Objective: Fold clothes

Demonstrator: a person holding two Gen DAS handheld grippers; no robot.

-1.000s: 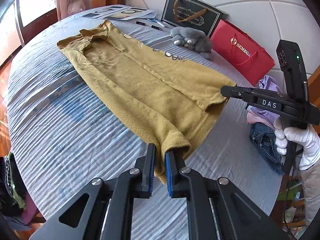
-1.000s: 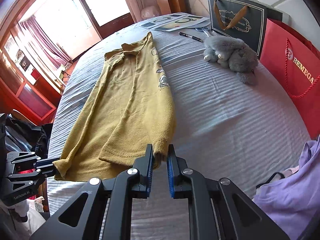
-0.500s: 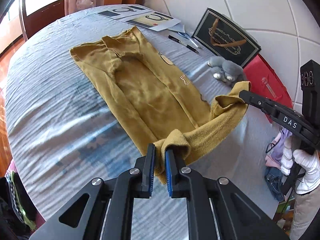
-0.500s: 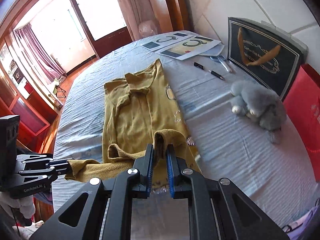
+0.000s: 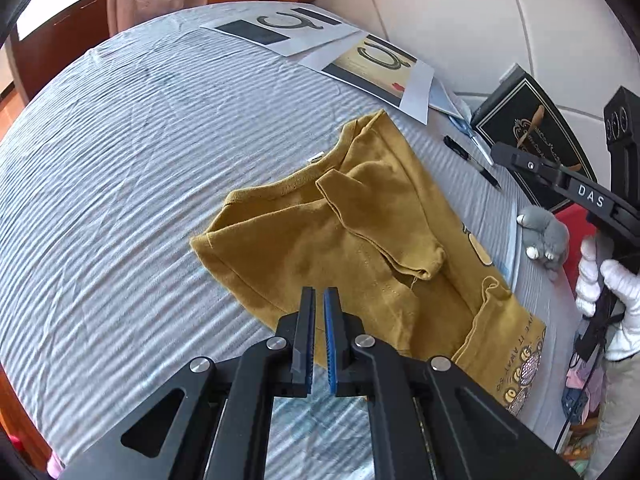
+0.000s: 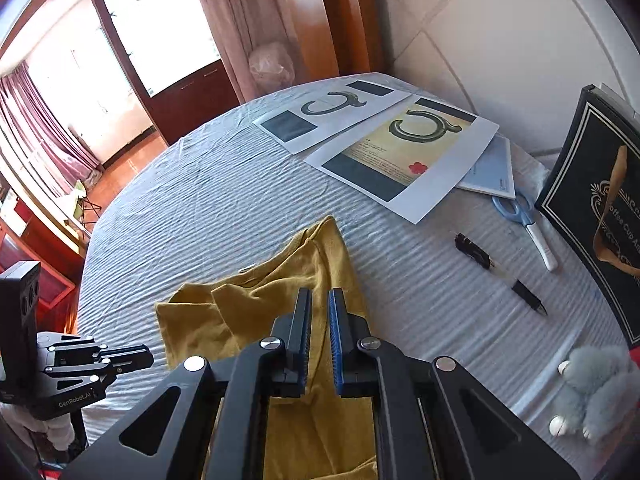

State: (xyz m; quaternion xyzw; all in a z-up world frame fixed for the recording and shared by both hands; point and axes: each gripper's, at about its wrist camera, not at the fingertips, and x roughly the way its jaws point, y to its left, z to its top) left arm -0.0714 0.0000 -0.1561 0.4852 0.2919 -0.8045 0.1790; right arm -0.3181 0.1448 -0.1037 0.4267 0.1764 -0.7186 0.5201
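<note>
A mustard-yellow T-shirt lies on the striped grey tablecloth, folded over on itself, with the printed hem end doubled back at the near right. It also shows in the right wrist view. My left gripper hovers over the shirt's near edge, jaws a narrow gap apart with nothing between them. My right gripper is over the shirt's collar end, jaws slightly apart and empty. Each gripper shows in the other's view: the right one, the left one.
Two printed sheets lie at the far side of the table. Blue scissors, a pen, a dark gift bag and a grey plush toy are at the right. A window and curtains stand beyond the table.
Both grippers carried the hem end of the shirt over towards the collar, laid it down and let go. The shirt now lies about half as long.
</note>
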